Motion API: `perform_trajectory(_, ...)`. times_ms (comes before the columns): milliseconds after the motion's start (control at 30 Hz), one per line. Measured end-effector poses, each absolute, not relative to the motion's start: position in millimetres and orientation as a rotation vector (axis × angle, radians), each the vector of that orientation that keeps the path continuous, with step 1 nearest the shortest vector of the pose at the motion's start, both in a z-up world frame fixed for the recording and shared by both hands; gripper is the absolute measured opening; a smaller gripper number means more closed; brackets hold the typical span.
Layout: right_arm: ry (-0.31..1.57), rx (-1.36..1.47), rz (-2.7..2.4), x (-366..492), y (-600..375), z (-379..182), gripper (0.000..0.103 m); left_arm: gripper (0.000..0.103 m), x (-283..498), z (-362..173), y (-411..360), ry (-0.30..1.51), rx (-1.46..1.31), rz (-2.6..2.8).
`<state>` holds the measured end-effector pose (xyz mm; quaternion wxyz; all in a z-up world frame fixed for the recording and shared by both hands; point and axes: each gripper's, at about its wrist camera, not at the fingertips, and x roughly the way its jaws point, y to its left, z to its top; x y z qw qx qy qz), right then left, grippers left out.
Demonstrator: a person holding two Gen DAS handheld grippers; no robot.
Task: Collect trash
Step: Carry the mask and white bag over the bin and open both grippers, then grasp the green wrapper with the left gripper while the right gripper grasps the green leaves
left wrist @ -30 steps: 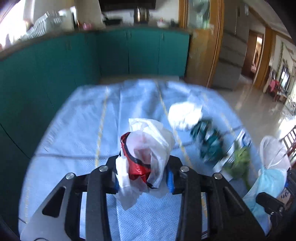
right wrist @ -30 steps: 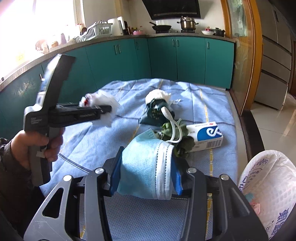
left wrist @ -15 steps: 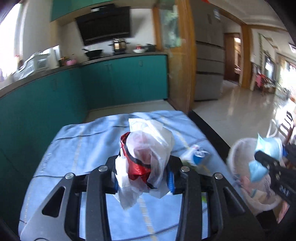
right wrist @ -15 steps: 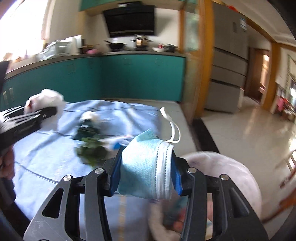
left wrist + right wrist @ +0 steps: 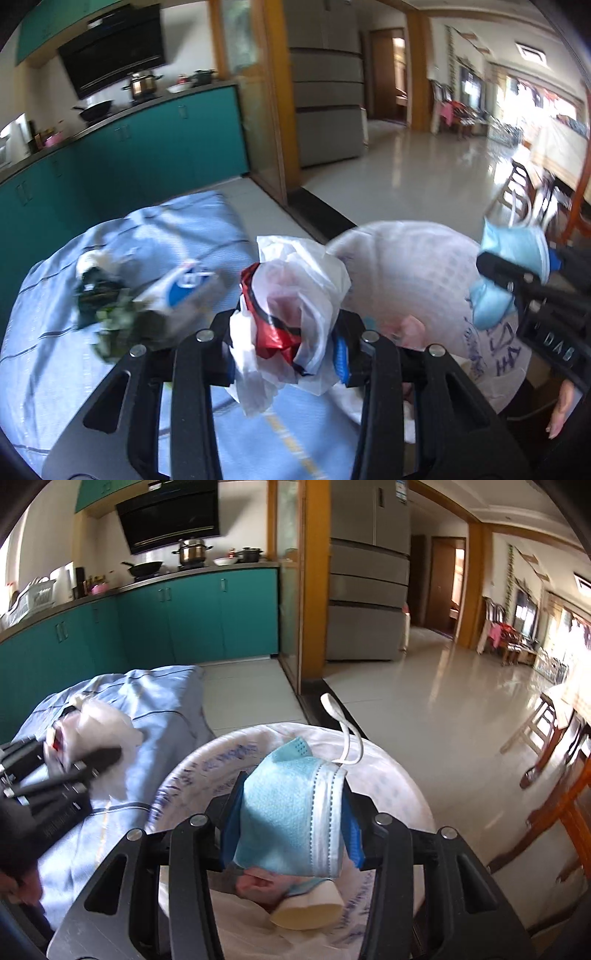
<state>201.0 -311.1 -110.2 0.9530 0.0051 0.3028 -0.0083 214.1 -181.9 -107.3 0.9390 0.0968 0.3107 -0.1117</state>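
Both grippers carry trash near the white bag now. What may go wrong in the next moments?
1. The face mask in the right gripper has a loose ear loop; it might catch on the jaws at release.
2. The crumpled plastic bag in the left gripper seems beside the trash bag, not above its mouth; released now, it may fall outside.
3. The grippers are close and might collide.
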Motion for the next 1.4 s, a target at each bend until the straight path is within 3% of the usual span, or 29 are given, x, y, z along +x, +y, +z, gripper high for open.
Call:
perform_trajectory(167, 0.622, 0.063, -0.038, 195, -336, -113, 0.046, 0.041, 217, -121, -206, 0.679, 0.162, -0.373)
perform_trajectory(333, 0.619, 0.083, -0.040, 190, -346, -112, 0.046, 0.059, 213, -127, -221, 0.669, 0.164, -0.443)
perform_trajectory(633, 0.610, 0.066, -0.031, 189, -340, -109, 0.046, 0.074, 215, -127, -214, 0.651, 0.182, -0.368)
perform_trajectory(733, 0.610, 0.055, -0.040, 189, -338, -109, 0.050, 0.080, 215, -124, -209, 0.646, 0.167, -0.357)
perform_trajectory(1000, 0.593, 0.074, -0.065, 190, -338, -107, 0.081, 0.081, 216, -118, -201, 0.629, 0.165, -0.316)
perform_trajectory(1233, 0.570, 0.160, -0.035, 197, -333, -94, 0.087, 0.080, 225, -98, -151, 0.560, 0.078, -0.096)
perform_trajectory(1267, 0.569, 0.178, -0.019, 200, -331, -91, 0.087, 0.079, 227, -96, -139, 0.559, 0.054, -0.066)
perform_trajectory(1333, 0.571, 0.219, 0.032, 207, -322, -87, 0.087, 0.055, 233, -93, -110, 0.571, -0.004, -0.001)
perform_trajectory(1400, 0.586, 0.257, 0.110, 218, -303, -85, 0.087, 0.053, 243, -90, -74, 0.614, -0.050, 0.063)
